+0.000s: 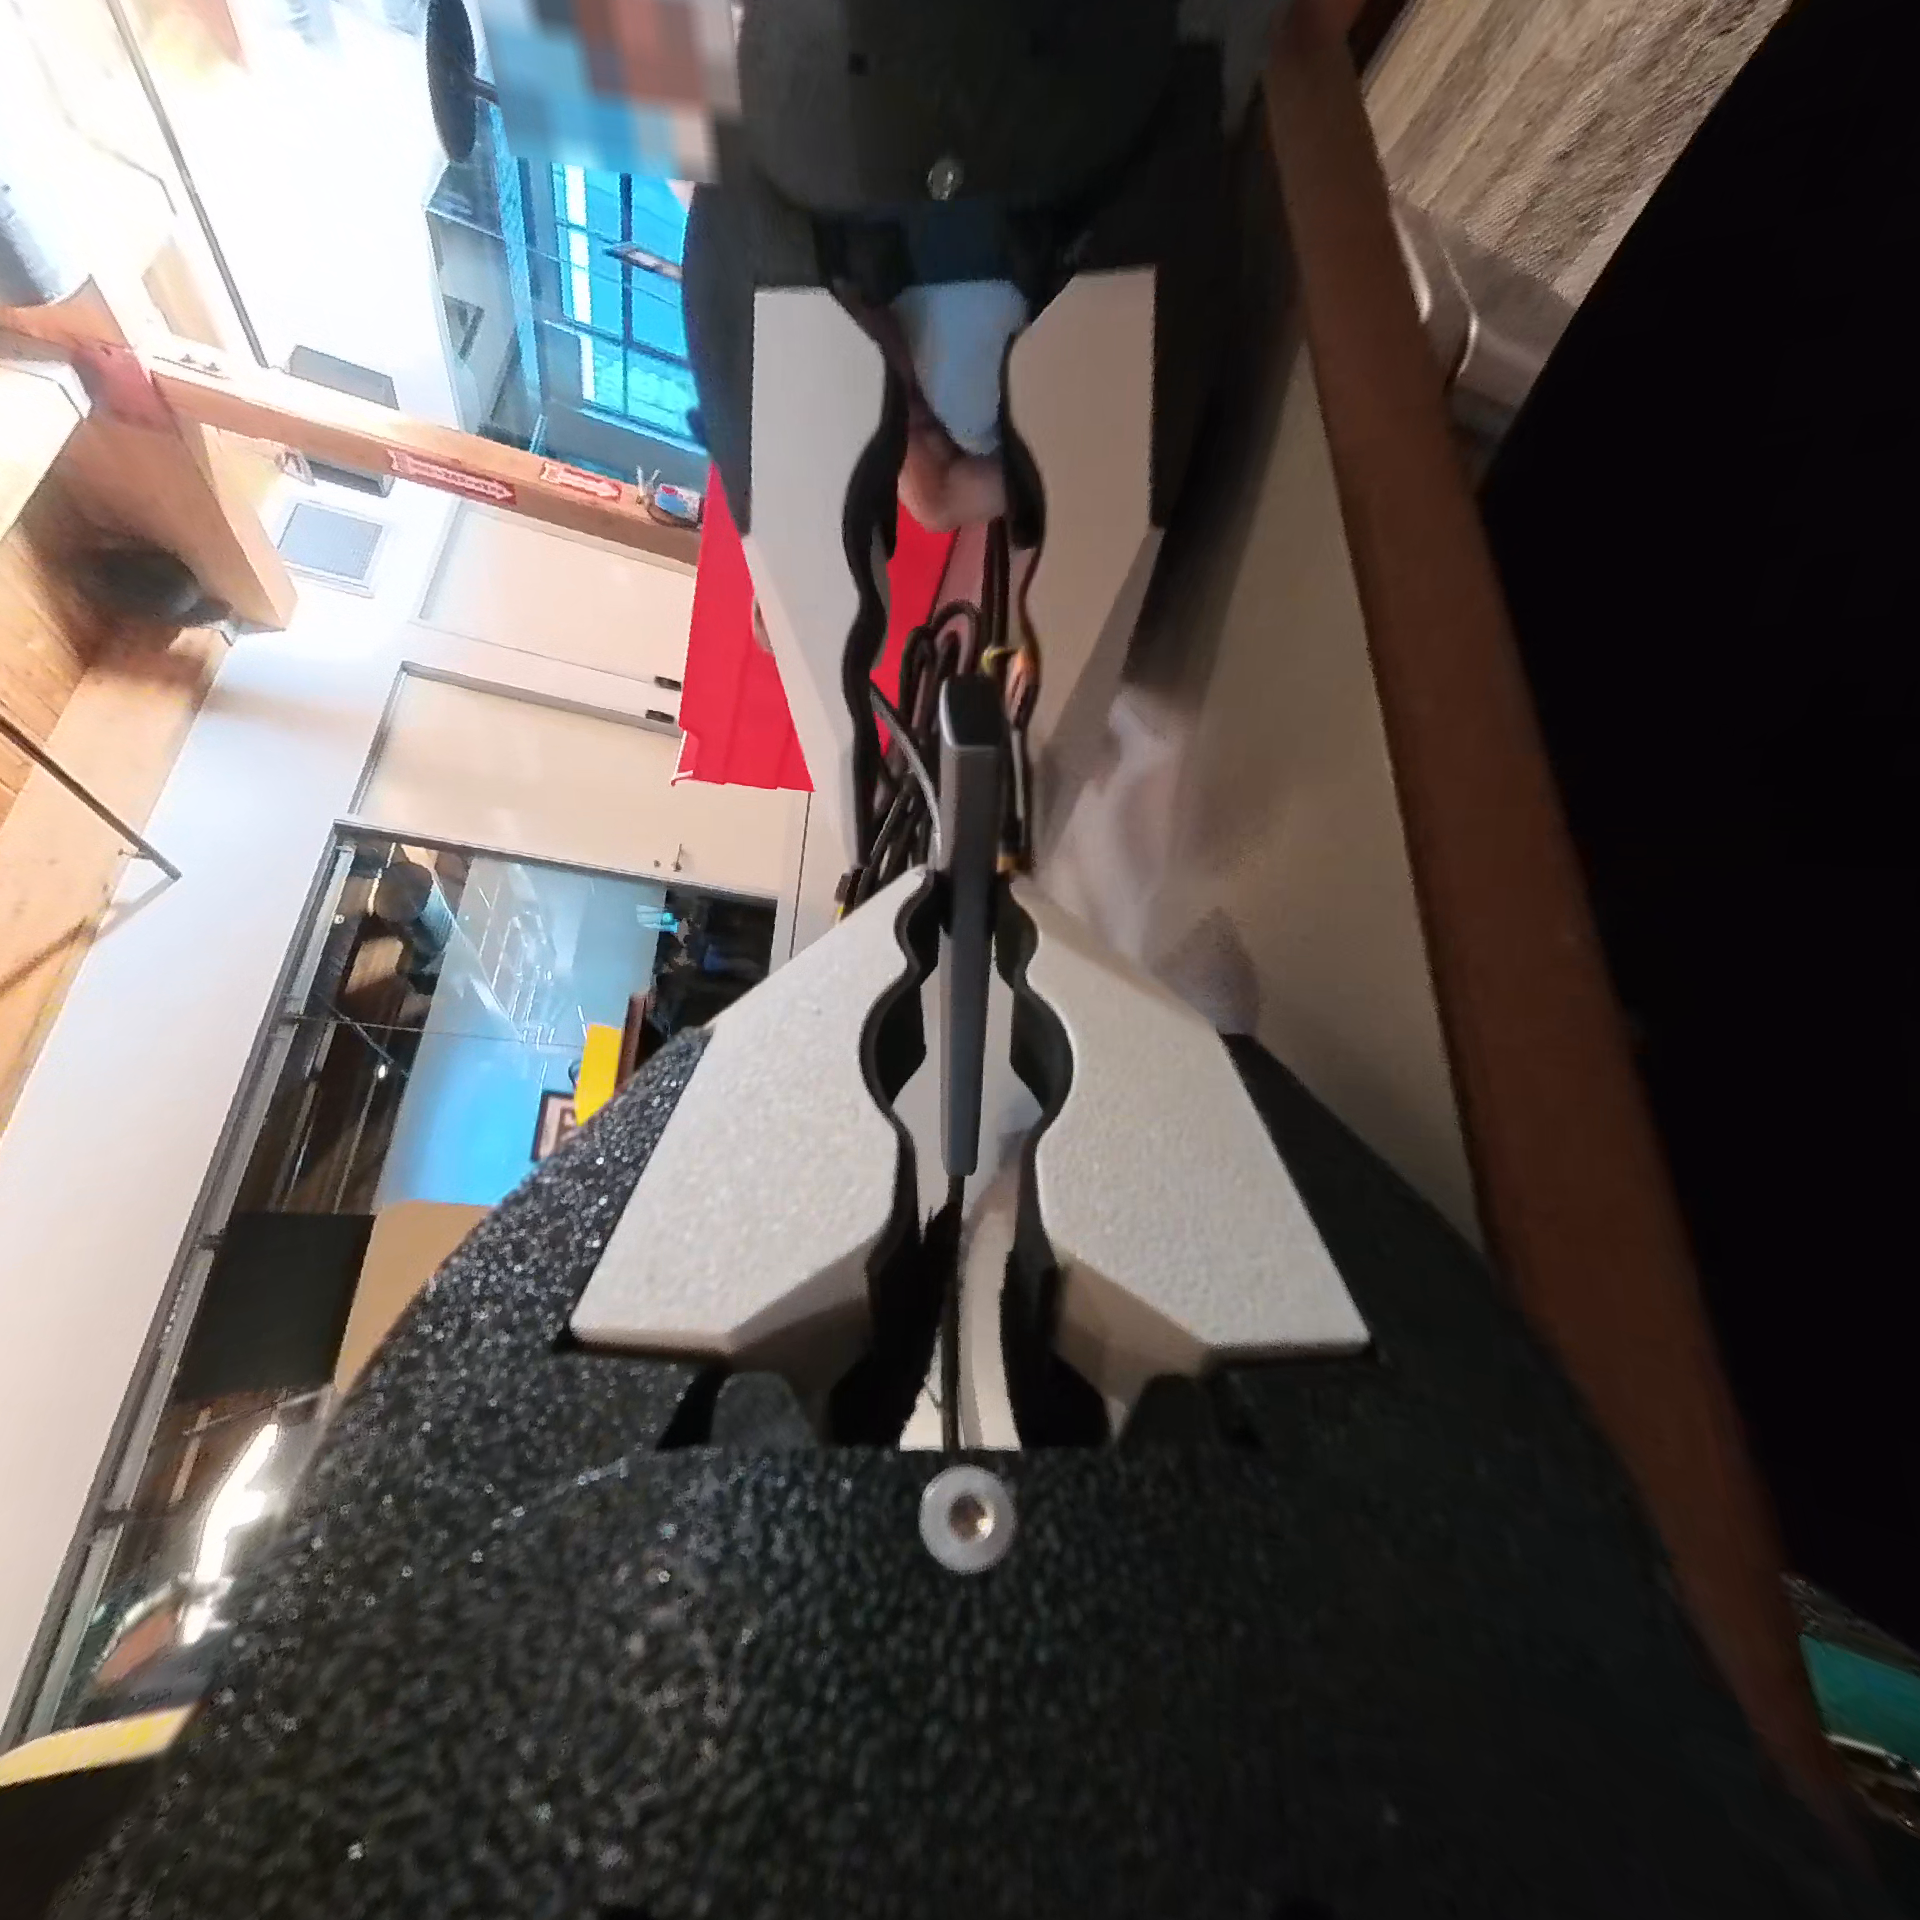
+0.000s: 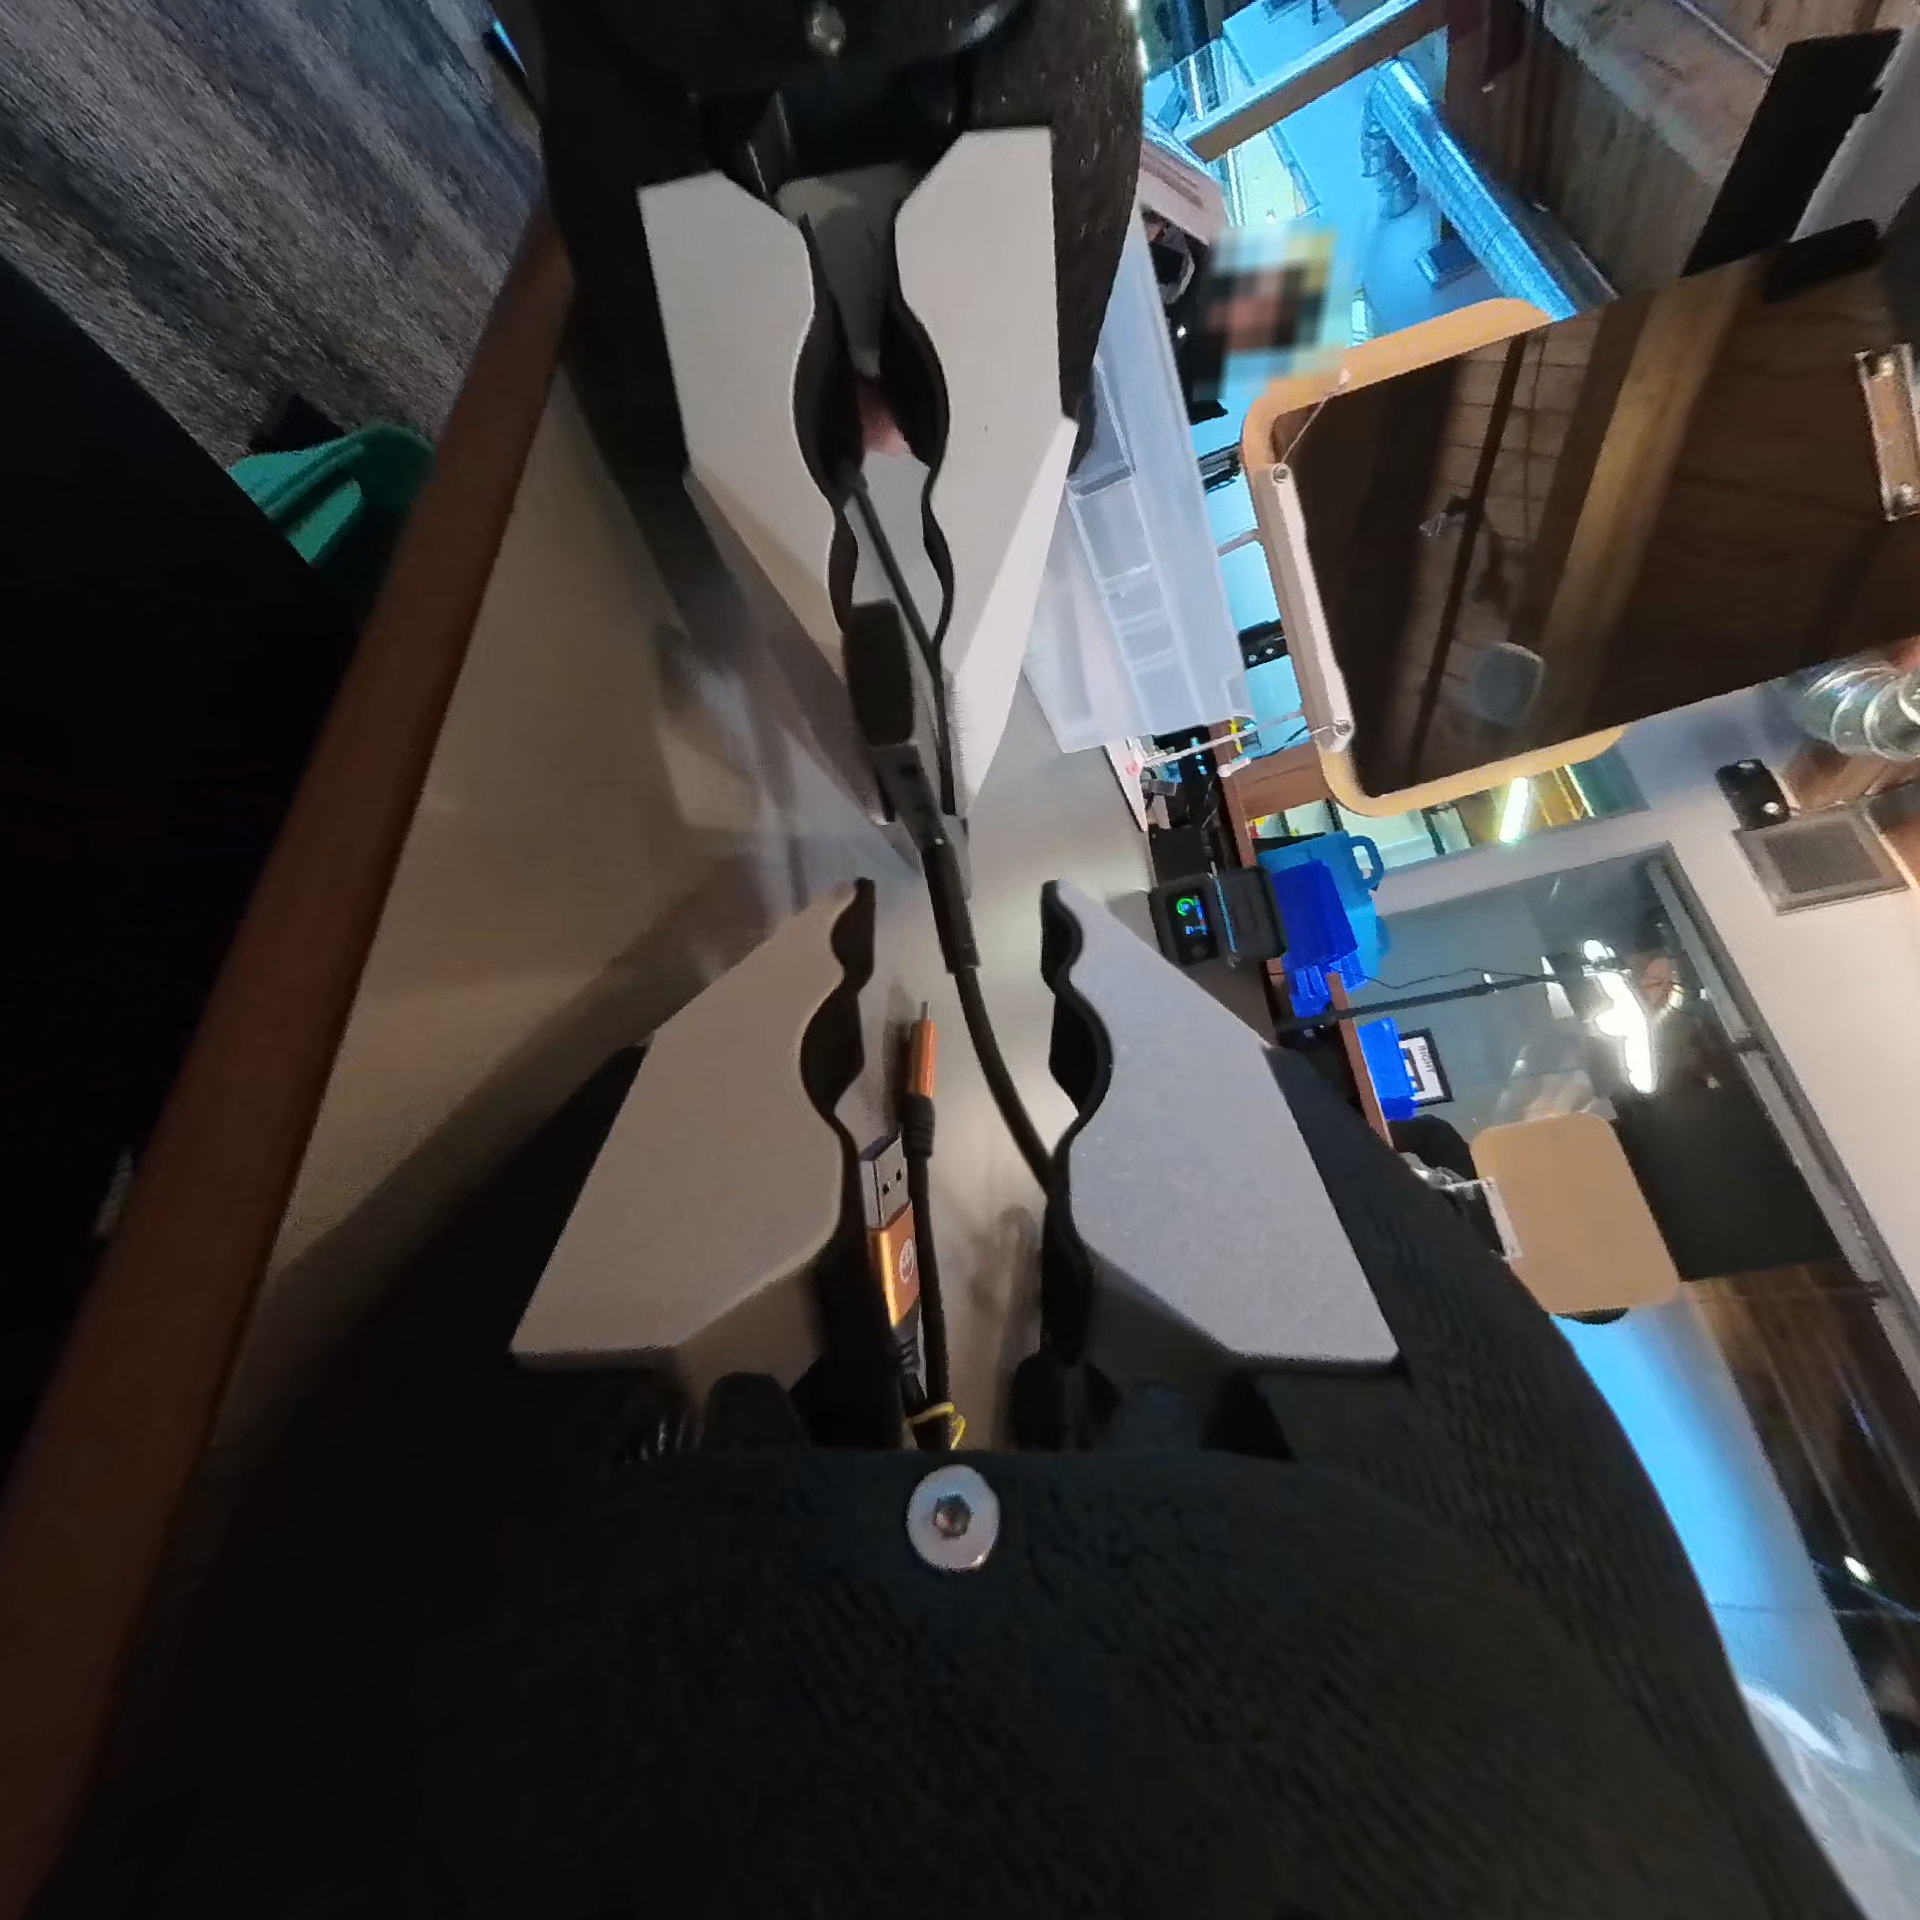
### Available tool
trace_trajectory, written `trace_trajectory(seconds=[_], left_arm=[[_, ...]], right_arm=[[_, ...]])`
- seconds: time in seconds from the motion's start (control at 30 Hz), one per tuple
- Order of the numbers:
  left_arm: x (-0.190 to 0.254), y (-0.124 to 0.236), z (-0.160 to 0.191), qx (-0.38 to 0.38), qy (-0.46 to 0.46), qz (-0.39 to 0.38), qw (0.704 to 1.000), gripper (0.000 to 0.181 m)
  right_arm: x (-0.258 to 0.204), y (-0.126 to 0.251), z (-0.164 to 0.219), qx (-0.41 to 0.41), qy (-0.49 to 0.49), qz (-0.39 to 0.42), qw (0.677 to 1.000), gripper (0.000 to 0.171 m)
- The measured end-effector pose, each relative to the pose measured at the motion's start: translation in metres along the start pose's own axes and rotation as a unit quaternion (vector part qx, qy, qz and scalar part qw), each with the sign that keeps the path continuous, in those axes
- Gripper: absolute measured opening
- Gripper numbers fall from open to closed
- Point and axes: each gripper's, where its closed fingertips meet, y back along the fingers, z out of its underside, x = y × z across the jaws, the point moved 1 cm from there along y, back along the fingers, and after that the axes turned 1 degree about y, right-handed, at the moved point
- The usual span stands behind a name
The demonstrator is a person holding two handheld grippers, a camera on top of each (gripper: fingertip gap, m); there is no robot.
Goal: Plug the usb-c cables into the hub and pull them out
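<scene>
We see grey slim hub (image 1: 961, 997) edge-on; black usb-c cable (image 2: 961, 935) plugged in, orange-tipped cables (image 2: 914, 1143) loose on tabletop (image 2: 582, 790).

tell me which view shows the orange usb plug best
The right wrist view. The orange usb plug lies in plain sight on the white table, between the open fingers of the right claw. In the left wrist view it cannot be made out; the left claw there grips the grey hub.

Left gripper (image 1: 971, 925) clamped shut, right gripper (image 2: 956, 914) parted (facing each other)
</scene>
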Motion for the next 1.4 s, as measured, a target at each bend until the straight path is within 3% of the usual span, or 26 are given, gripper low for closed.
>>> trace_trajectory(seconds=[0.17, 0.3, 0.37, 0.5, 0.7, 0.77, 0.9, 1.03, 1.2, 1.3, 1.4], left_arm=[[-0.001, 0.000, -0.001, 0.005, -0.007, -0.009, 1.000, 0.008], [-0.011, -0.004, 0.014, -0.042, 0.000, -0.046, 0.998, 0.040], [-0.010, -0.008, 0.019, -0.057, 0.001, -0.040, 0.998, 0.045], [-0.005, -0.009, 0.018, -0.062, -0.033, -0.036, 0.997, 0.010], [0.004, -0.007, 0.020, -0.069, -0.035, -0.002, 0.997, 0.009], [-0.001, 0.012, 0.048, -0.121, -0.031, -0.013, 0.992, 0.008], [-0.010, 0.053, 0.088, -0.166, 0.026, -0.034, 0.985, 0.008], [-0.007, 0.038, 0.075, -0.156, -0.010, -0.033, 0.987, 0.008], [-0.016, 0.008, 0.073, -0.173, 0.018, -0.054, 0.983, 0.008], [-0.021, -0.017, 0.089, -0.224, 0.036, -0.060, 0.972, 0.011], [-0.028, -0.032, 0.104, -0.253, 0.059, -0.066, 0.963, 0.014]], right_arm=[[-0.001, -0.010, -0.001, -0.003, 0.034, 0.008, 0.999, 0.007], [0.000, -0.011, 0.000, -0.008, 0.037, 0.006, 0.999, 0.006], [0.000, -0.010, -0.001, -0.005, 0.041, 0.010, 0.999, 0.006], [0.001, -0.010, -0.002, -0.002, 0.042, 0.012, 0.999, 0.006], [-0.007, -0.009, 0.001, -0.013, 0.060, -0.010, 0.998, 0.006], [0.000, 0.001, 0.030, -0.070, 0.047, -0.002, 0.996, 0.005], [0.006, 0.024, 0.054, -0.086, 0.014, -0.001, 0.996, 0.005], [0.007, 0.015, 0.043, -0.069, 0.019, 0.006, 0.997, 0.005], [0.021, 0.010, 0.027, -0.038, -0.022, 0.040, 0.998, 0.005], [0.045, 0.006, 0.018, -0.024, -0.075, 0.079, 0.994, 0.005], [0.098, 0.018, 0.014, -0.035, -0.102, 0.150, 0.983, 0.005]])
